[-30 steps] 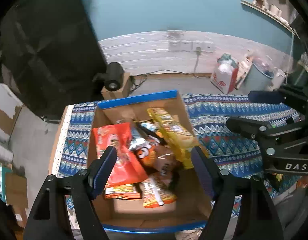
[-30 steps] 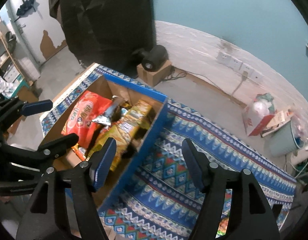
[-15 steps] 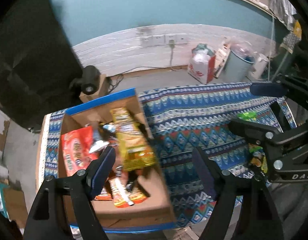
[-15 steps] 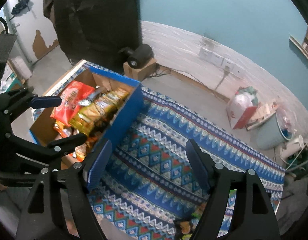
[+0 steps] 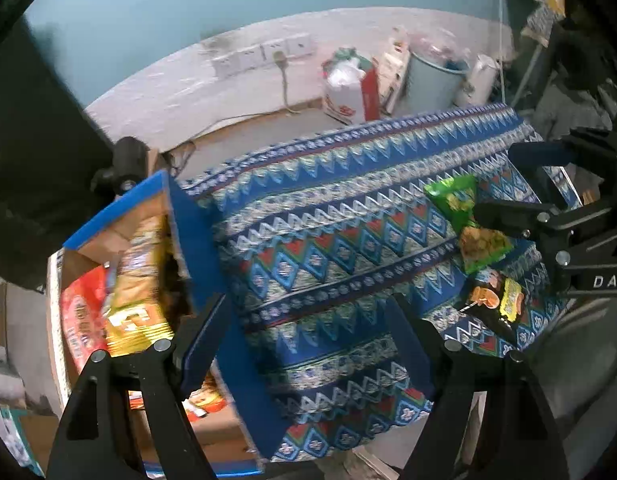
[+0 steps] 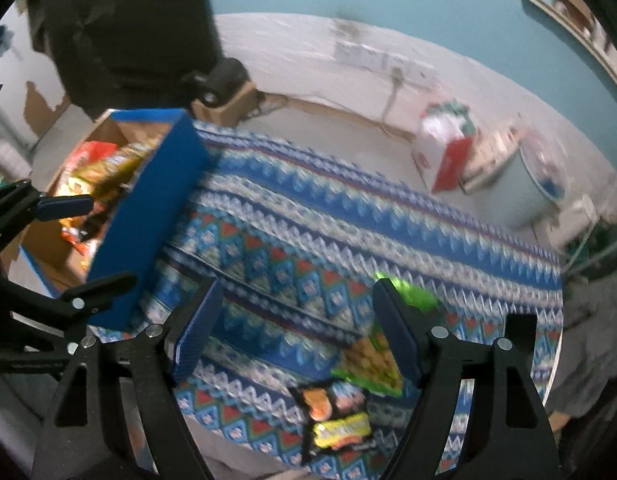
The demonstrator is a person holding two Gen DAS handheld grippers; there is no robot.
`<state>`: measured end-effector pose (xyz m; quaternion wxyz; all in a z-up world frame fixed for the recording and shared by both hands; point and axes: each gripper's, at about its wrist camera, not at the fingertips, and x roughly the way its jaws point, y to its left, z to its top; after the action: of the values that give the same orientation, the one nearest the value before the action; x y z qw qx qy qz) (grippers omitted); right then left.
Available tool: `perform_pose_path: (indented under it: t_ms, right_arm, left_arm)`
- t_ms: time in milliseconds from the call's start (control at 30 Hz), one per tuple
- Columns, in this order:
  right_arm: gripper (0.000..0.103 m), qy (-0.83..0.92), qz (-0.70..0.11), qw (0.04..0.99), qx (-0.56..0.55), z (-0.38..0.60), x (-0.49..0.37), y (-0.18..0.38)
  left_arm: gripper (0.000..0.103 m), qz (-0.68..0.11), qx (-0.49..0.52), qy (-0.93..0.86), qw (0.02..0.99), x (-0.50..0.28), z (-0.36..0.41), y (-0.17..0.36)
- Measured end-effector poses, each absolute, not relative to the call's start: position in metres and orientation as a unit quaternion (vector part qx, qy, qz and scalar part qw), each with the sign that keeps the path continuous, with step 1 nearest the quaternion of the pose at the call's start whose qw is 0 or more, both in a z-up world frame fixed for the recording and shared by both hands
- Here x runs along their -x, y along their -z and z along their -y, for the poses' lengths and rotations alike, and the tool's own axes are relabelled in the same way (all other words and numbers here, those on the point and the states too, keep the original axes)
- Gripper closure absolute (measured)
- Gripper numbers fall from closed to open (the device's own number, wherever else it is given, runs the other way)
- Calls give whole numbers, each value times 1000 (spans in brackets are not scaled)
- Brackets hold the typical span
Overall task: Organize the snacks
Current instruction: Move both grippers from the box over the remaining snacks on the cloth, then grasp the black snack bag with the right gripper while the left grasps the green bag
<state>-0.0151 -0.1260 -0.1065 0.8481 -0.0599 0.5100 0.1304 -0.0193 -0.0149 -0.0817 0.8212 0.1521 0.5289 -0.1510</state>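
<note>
A cardboard box with blue walls (image 5: 196, 240) (image 6: 144, 208) stands at the left of the patterned tablecloth (image 5: 328, 240) (image 6: 288, 240). It holds a red bag (image 5: 80, 312), a yellow bag (image 5: 140, 280) and other snacks. A green snack bag (image 5: 482, 246) (image 6: 372, 360) and a black and yellow pack (image 5: 492, 300) (image 6: 336, 416) lie loose at the cloth's right. My left gripper (image 5: 306, 320) (image 6: 104, 240) hangs open over bare cloth beside the box. My right gripper (image 6: 296, 312) (image 5: 504, 182) is open above the cloth, its right finger over the green bag.
On the floor behind the table stand a red and white bag (image 5: 348, 88), a pale bucket (image 5: 436, 80) and a black device on a small carton (image 5: 126, 160). A dark sheet (image 6: 120, 20) hangs at the back left. The cloth's near edge drops off below my fingers.
Both grippers have swung right, from over the box to over the cloth. The box has slid to the left of both views and the loose packs have come into sight. The right jaws stand slightly wider.
</note>
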Motion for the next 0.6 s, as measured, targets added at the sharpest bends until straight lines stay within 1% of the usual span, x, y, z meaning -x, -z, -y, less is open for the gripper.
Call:
perform_pose_path:
  t_ms: [133, 467, 600]
  right_arm:
    - [26, -108, -525, 842, 55, 151, 22, 120]
    - [26, -66, -579, 812, 16, 205, 38, 162]
    - [26, -52, -599, 799, 18, 217, 46, 179]
  left_arm:
    - [22, -536, -174, 161, 810, 23, 33, 95]
    - [22, -568, -184, 187, 780, 24, 68, 129]
    - [22, -578, -193, 193, 769, 26, 79, 143]
